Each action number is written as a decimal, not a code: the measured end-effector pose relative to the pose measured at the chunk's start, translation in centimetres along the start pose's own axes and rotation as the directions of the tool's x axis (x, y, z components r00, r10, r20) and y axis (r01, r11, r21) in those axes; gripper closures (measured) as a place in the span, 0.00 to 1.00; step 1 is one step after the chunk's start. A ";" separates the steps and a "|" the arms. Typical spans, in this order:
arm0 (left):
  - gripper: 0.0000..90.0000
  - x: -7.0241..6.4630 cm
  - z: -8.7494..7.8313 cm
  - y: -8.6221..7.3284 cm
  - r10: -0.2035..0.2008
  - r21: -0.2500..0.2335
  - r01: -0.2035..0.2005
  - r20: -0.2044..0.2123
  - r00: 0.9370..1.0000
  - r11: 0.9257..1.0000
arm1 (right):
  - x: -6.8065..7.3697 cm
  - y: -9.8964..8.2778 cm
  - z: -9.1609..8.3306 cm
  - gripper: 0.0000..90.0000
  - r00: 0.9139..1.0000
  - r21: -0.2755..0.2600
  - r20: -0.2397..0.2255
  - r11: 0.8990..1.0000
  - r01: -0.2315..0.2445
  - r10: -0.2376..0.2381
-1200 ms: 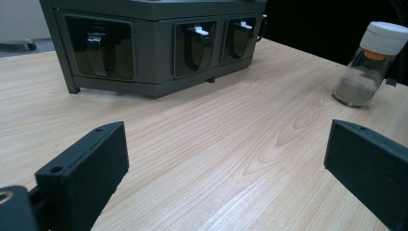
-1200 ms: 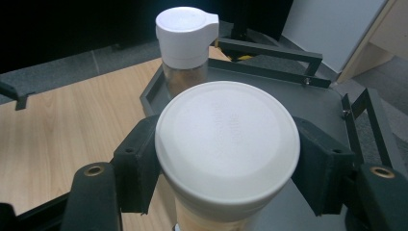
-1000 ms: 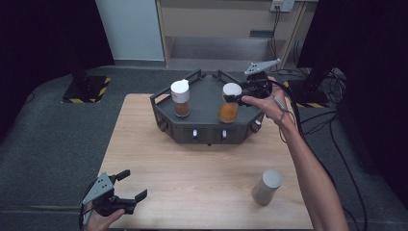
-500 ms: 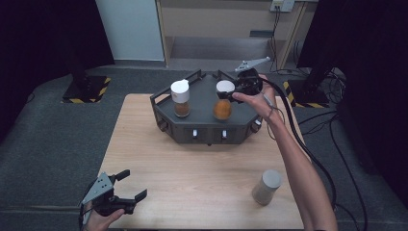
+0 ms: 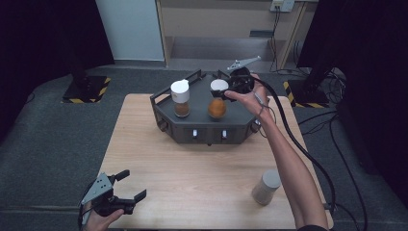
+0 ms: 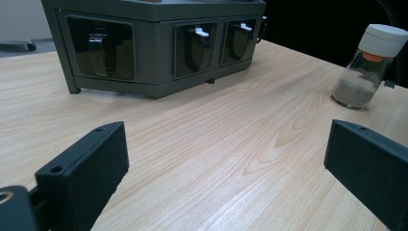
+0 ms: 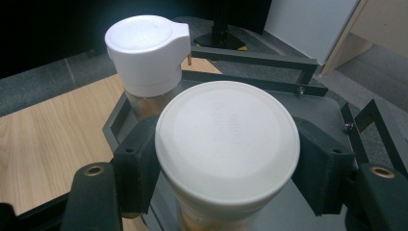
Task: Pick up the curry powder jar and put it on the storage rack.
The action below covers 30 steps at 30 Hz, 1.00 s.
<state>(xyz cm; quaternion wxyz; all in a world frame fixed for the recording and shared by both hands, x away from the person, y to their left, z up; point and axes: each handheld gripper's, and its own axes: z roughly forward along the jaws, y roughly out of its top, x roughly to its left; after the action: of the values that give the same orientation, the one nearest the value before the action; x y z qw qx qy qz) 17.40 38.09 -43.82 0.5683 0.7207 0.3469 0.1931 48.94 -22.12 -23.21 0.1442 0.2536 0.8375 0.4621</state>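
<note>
So the right tool (image 5: 225, 92) is clamped on a spice jar (image 5: 217, 102) with a white round lid and orange-brown stuff inside. In the right gripper view both black jaws press against the sides of the jar just under its lid (image 7: 226, 144), one on each side, no gap that I can see. The jar sits over the right part of the dark grey rack (image 5: 202, 126) at the far side of the bench (image 5: 192, 178); I can't tell whether its bottom is touching the rack's top or hanging a bit above it. It looks upright, maybe a hair tilted.

Just beside it, on the left part of the same rack, stands a second jar (image 5: 180, 97) with a white flip-style cap and brownish powder in the bottom. The two jars are near each other but not touching. In the right gripper view that second one shows up right behind the held lid.

The left tool (image 5: 126, 186) is down at the near left corner of the bench, jaws spread wide with nothing between them, well apart from the rack. In the left gripper view its jaws frame bare wood, with the front of the rack ahead.

There's also a third jar (image 5: 265, 186) standing alone on the bench near the right front, white cap, greyish powder in it, next to the person's right forearm (image 5: 288, 163).
</note>
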 end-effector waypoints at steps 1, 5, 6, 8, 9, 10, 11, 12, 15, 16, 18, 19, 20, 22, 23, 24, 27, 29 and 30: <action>0.01 0.0 0.0 0.0 0.001 0.001 -0.001 0.000 1.000 1.000 | 0.0 0.0 0.1 0.38 1.000 0.002 0.001 1.000 -0.002 0.002; 0.01 0.0 0.0 0.0 0.001 0.000 -0.001 0.002 1.000 1.000 | -0.1 -0.1 0.5 0.38 1.000 0.002 0.004 1.000 -0.003 0.003; 0.01 0.0 0.0 0.0 0.001 0.000 -0.001 0.002 1.000 1.000 | -0.2 -0.1 0.6 0.38 1.000 0.006 0.000 1.000 -0.006 0.006; 0.01 0.0 0.0 0.0 -0.001 0.000 0.001 0.002 1.000 1.000 | -0.2 -0.1 0.7 0.38 1.000 0.005 0.000 1.000 -0.007 0.007; 0.01 0.0 0.0 0.0 -0.001 0.000 0.001 0.002 1.000 1.000 | -0.2 -0.1 0.9 0.38 1.000 0.004 0.000 1.000 -0.005 0.005; 0.01 0.0 0.0 0.0 -0.001 0.000 0.001 0.002 1.000 1.000 | -0.1 -0.1 1.1 0.38 1.000 0.003 0.001 1.000 -0.005 0.005; 0.01 0.0 0.0 0.0 -0.001 0.000 0.001 0.002 1.000 1.000 | -0.1 -0.1 1.1 0.38 1.000 0.004 0.002 1.000 -0.004 0.004; 0.01 0.0 0.0 0.0 0.000 0.000 0.000 0.003 1.000 1.000 | -0.1 0.0 1.3 0.38 1.000 0.004 0.003 1.000 -0.003 0.003; 0.01 0.0 0.0 0.0 0.001 -0.001 -0.001 0.001 1.000 1.000 | -0.1 0.0 1.6 0.38 1.000 0.008 0.002 1.000 -0.007 0.007; 0.01 0.0 0.0 0.0 0.001 -0.001 -0.001 0.001 1.000 1.000 | -0.1 0.0 1.6 0.38 1.000 0.008 0.002 1.000 -0.007 0.007; 0.01 0.0 -0.1 0.0 0.001 -0.001 -0.001 0.001 1.000 1.000 | 0.0 0.0 1.8 0.38 1.000 0.009 0.006 1.000 -0.004 0.004; 0.01 0.0 -0.1 0.0 0.001 -0.002 -0.001 0.001 1.000 1.000 | 0.0 0.1 1.9 0.38 1.000 0.013 0.007 1.000 -0.006 0.006; 0.01 0.0 -0.1 0.0 0.001 -0.002 -0.001 0.001 1.000 1.000 | 0.0 0.1 1.9 0.38 1.000 0.013 0.007 1.000 -0.006 0.006; 0.01 0.0 -0.1 0.0 0.001 -0.004 -0.001 0.000 1.000 1.000 | -0.1 0.0 2.1 0.38 1.000 0.007 0.006 1.000 -0.007 0.007; 0.01 0.0 -0.1 0.0 0.000 -0.004 0.000 0.000 1.000 1.000 | -0.1 0.0 2.1 0.38 1.000 0.008 0.006 1.000 -0.007 0.007; 0.01 0.0 -0.2 0.0 0.000 -0.003 0.000 0.000 1.000 1.000 | 0.0 0.0 2.1 0.38 1.000 0.009 0.008 1.000 -0.007 0.007; 0.01 0.0 -0.2 0.0 0.005 -0.002 -0.005 0.000 1.000 1.000 | 0.0 -0.1 2.3 0.38 1.000 0.012 0.008 1.000 -0.007 0.006; 0.01 0.0 -0.2 0.0 0.005 -0.002 -0.005 -0.001 1.000 1.000 | 0.0 -0.2 2.4 0.38 1.000 0.008 0.006 1.000 -0.005 0.005; 0.01 0.0 -0.2 0.0 0.004 -0.003 -0.004 -0.001 1.000 1.000 | 0.0 -0.2 2.4 0.38 1.000 0.006 0.007 1.000 -0.008 0.008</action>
<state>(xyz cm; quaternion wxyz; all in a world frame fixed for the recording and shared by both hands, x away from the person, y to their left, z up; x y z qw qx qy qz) 17.24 38.22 -43.78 0.5689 0.7205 0.3453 0.1951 50.04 -20.51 -24.67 0.1444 0.2591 0.8374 0.4591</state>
